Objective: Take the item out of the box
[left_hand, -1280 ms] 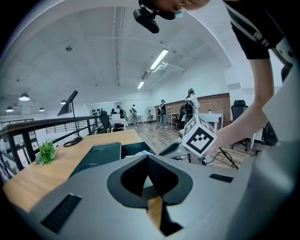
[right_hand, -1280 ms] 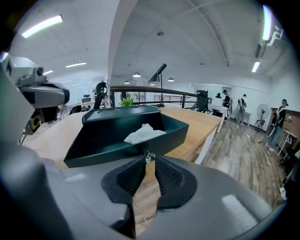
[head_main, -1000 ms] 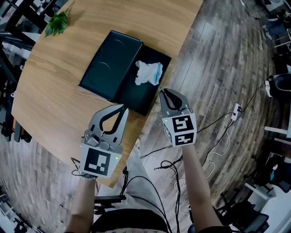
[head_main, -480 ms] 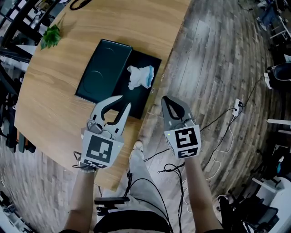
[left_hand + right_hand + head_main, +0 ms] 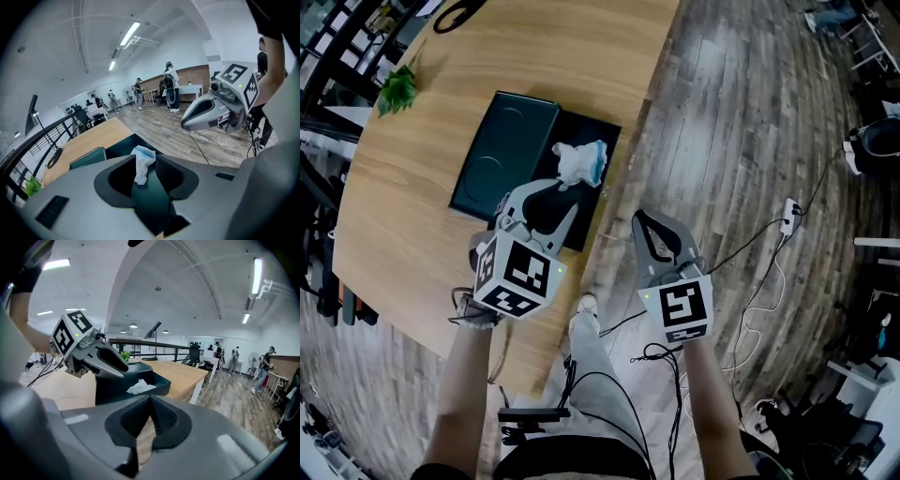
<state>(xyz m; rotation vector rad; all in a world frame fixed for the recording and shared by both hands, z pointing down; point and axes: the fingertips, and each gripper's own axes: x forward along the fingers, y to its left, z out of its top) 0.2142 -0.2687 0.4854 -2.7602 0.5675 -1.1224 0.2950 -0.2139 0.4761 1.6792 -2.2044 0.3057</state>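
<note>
The left gripper [image 5: 563,195], whose jaws have just been opening and stand spread, hangs over the near part of the open dark-green box [image 5: 607,141]. The crumpled white-and-blue item [image 5: 579,161] lies at the box's far end, just beyond the tips and untouched. The right gripper [image 5: 639,221] is pressed together and empty, to the right over the floor.

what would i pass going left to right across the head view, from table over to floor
green plant → dark lid → crumpled white item → right gripper → white plug on the floor
</note>
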